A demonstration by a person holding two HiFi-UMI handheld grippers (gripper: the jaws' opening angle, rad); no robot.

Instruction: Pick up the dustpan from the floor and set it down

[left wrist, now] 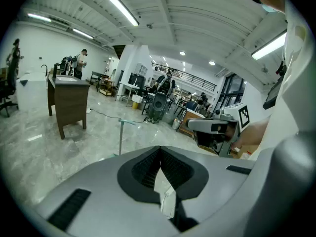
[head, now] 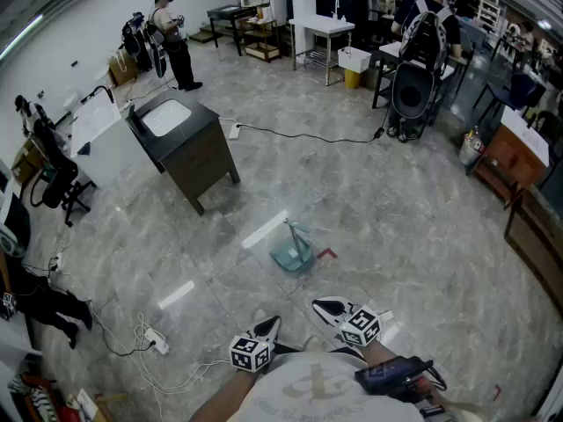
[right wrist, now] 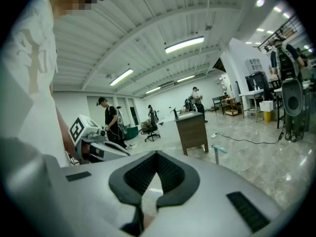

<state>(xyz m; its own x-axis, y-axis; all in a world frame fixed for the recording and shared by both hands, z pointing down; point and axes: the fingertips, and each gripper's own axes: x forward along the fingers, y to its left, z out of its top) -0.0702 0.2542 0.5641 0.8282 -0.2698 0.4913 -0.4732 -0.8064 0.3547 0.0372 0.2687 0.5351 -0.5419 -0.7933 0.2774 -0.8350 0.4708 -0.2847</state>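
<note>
The teal dustpan [head: 293,251] stands on the grey floor with its long handle upright, a short way ahead of both grippers. Its handle [left wrist: 120,137] shows above the left gripper's body, and its handle top [right wrist: 218,150] shows in the right gripper view. My left gripper [head: 268,325] is held low near my body, jaws closed together with nothing between them [left wrist: 159,149]. My right gripper [head: 324,306] is beside it, also shut and empty [right wrist: 157,154]. Neither touches the dustpan.
A dark cabinet with a white sink [head: 189,143] stands to the far left of the dustpan. A small red item [head: 327,254] lies beside the pan. A power strip with white cables [head: 157,339] lies at the near left. Desks, chairs and people fill the back and right.
</note>
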